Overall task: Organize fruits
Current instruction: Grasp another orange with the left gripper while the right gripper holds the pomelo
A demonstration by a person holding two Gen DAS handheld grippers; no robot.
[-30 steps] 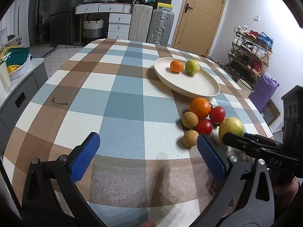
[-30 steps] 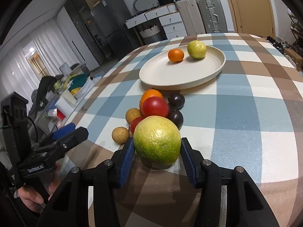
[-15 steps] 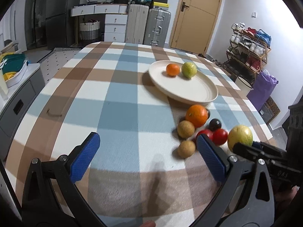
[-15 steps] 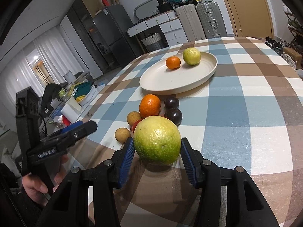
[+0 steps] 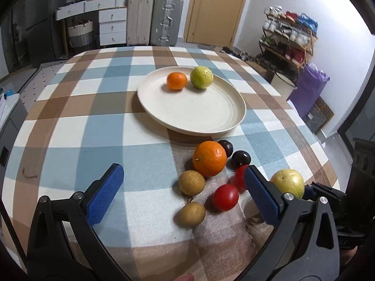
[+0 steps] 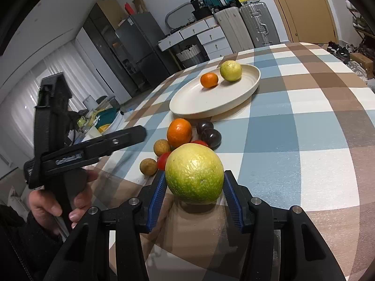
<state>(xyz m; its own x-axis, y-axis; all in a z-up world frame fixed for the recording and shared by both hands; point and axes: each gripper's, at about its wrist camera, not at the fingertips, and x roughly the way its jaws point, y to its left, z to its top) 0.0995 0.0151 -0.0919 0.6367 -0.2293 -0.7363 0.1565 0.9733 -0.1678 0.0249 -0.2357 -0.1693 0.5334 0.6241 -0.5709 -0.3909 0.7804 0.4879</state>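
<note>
Right gripper [image 6: 194, 199] jaws pinch a green fruit [image 6: 194, 173] above the counter [image 6: 304, 121]; left gripper [image 5: 182, 199] jaws spread, empty

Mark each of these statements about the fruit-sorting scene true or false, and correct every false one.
1. The right gripper is clamped on a large yellow-green fruit. True.
2. The plate holds three fruits. False: it holds two, a small orange and a green fruit.
3. The left gripper holds a red tomato. False: its jaws stand open and empty above the loose fruit.
4. A big orange lies on the tablecloth beside two dark plums. True.
5. The plate is cream-coloured. True.
</note>
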